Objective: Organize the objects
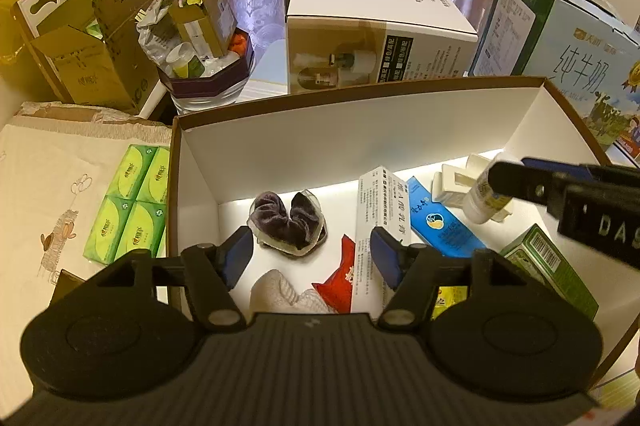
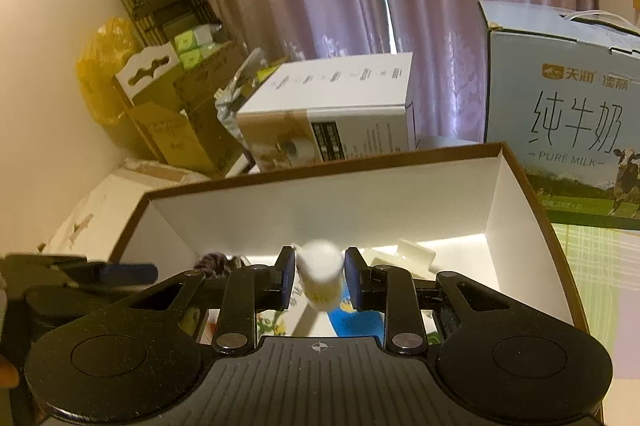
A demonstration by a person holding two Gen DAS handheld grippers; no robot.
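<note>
Now right gripper (image 2: pixel 317 276) pinches white bottle (image 2: pixel 320 276) (over box (image 2: pixel 320 169)).

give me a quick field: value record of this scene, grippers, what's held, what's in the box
left gripper: open, empty, above the box's left half
right gripper: closed on the small white bottle
container: open white-lined box with a brown rim
in the box: dark scrunchie, white carton, blue carton, green carton, red packet, white plastic holder
outside, left: green tissue packs
behind: milk carton case
</note>
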